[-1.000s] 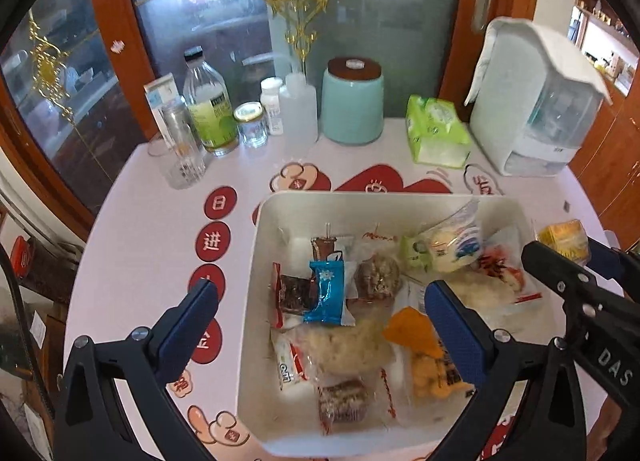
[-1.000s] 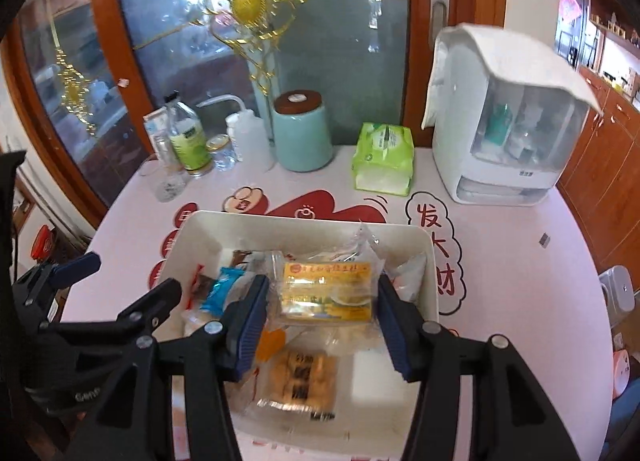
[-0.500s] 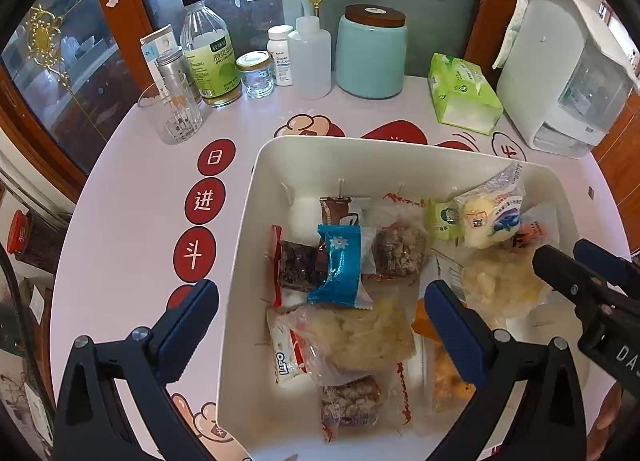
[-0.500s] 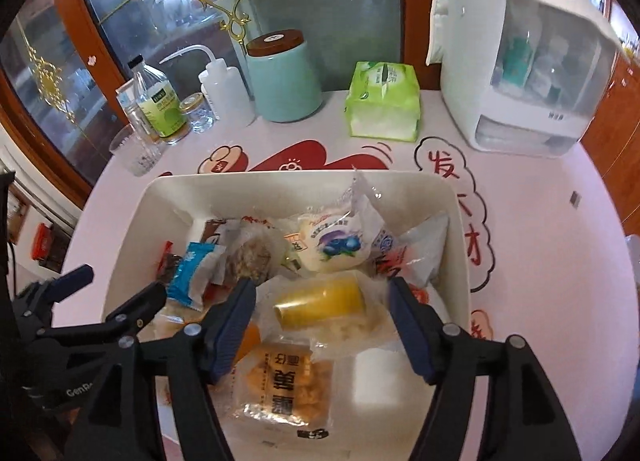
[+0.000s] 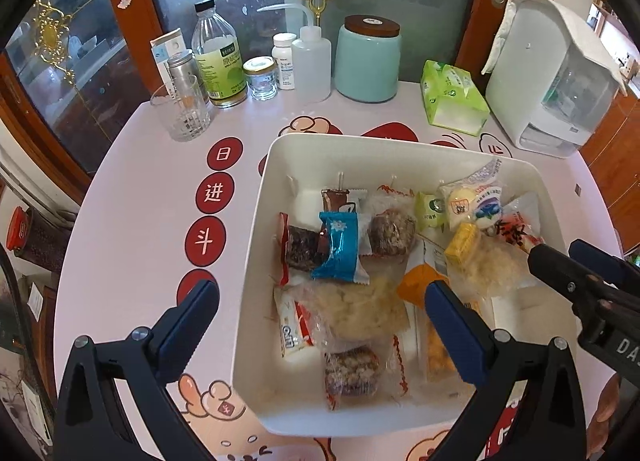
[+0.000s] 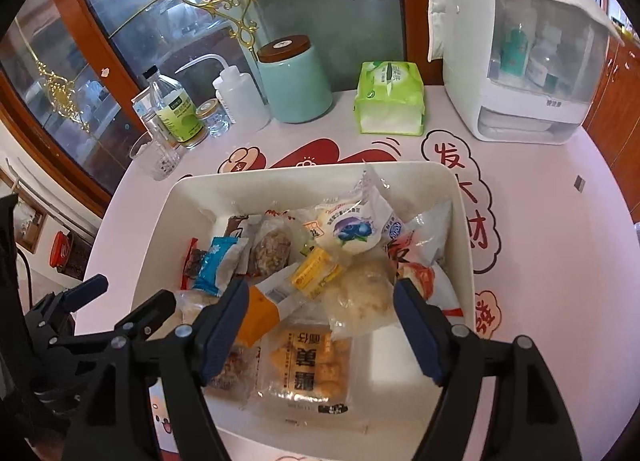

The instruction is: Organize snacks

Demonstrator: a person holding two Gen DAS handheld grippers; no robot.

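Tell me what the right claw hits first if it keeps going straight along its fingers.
Most likely the clear pale puffed-snack packet in the white bin, with the small yellow packet just beyond. The right claw is opening with nothing gripped. Depth is hard to judge.

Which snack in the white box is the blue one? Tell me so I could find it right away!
Look in the big white bin in the middle of the pink table. On its left side, in front of a small brown packet, lies the blue snack. It is the only shiny bright-blue wrapper; its neighbours are clear, red or brown.
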